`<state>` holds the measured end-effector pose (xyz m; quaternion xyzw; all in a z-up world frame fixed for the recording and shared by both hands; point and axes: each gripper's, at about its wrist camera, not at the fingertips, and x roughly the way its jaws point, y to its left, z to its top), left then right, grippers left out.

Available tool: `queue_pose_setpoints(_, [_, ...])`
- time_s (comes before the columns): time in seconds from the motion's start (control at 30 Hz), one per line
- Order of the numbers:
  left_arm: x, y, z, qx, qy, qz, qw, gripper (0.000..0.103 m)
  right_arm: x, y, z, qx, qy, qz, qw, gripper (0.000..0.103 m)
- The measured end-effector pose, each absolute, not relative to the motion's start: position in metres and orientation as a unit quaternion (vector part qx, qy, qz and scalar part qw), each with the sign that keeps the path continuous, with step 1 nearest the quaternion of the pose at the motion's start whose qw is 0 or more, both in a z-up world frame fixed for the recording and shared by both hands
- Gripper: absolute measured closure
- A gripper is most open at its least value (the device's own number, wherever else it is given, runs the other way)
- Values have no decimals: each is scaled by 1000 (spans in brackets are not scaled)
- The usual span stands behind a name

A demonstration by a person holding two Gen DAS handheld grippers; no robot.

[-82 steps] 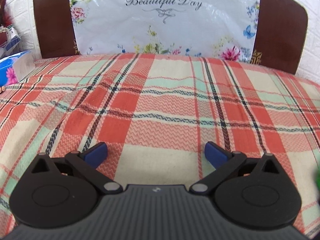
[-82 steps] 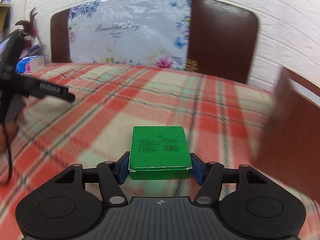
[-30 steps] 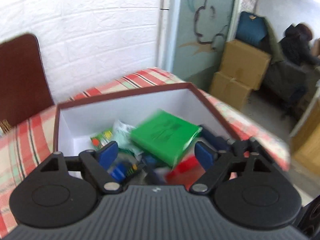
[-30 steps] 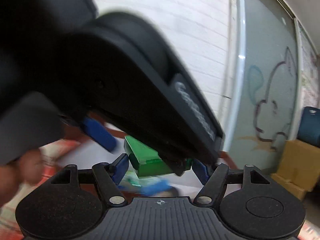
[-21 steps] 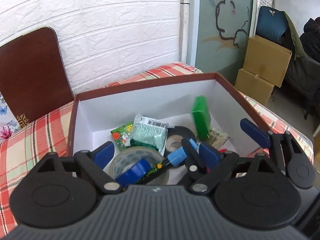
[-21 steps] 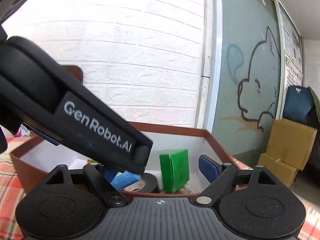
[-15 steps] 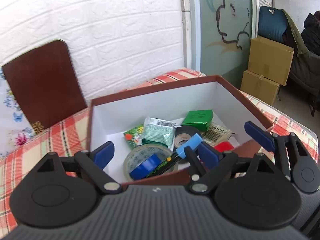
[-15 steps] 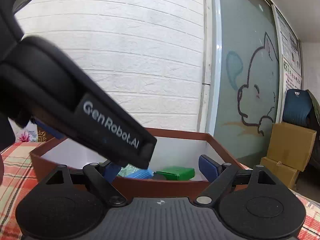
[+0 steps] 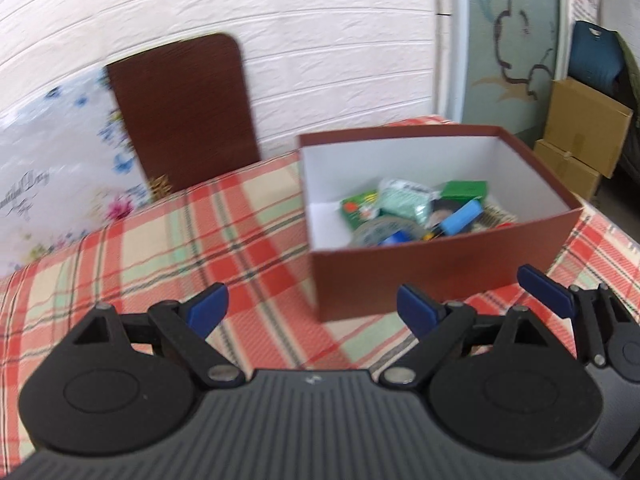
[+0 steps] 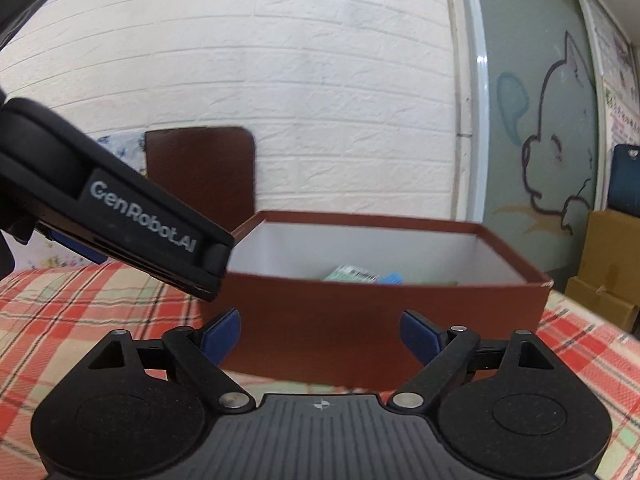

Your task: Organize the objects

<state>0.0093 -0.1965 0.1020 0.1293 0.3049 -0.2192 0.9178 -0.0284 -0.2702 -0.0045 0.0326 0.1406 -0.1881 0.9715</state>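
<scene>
The green packet has left the right gripper and lies inside the brown box. Both it and the left gripper now hang before the box, jaws apart, empty. That item looks sorted.

Brown box with white inside, green packet, red-plaid tablecloth.
</scene>
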Motion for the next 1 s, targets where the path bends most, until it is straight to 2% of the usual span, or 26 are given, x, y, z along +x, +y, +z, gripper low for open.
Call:
queue_pose_setpoints(0.33, [1, -147, 89, 113, 324, -174, 923, 9, -38, -242, 4, 95, 189, -150, 966, 17])
queue_pose_setpoints(0.4, [-1, -138, 89, 97, 321, -174, 926, 5, -45, -238, 11, 96, 184, -153, 966, 16])
queue_pose_setpoints(0.67, [-15, -121, 110, 78, 280, -172, 941, 4, -63, -226, 39, 59, 139, -179, 972, 10])
queue_pose_setpoints(0.73, [-17, -119, 111, 77, 275, -164, 944, 0, -67, -226, 43, 65, 140, -188, 970, 10])
queue_pose_setpoints(0.8, [-22, -117, 112, 83, 264, -158, 948, 0, -73, -229, 48, 83, 135, -195, 968, 9])
queue_pose_setpoints(0.93, [-28, -115, 112, 91, 256, -156, 950, 0, -82, -239, 58, 110, 121, -206, 965, 1])
queue_pose_setpoints(1.0, [-29, -114, 111, 91, 256, -158, 949, 0, -84, -242, 61, 121, 120, -206, 964, 1])
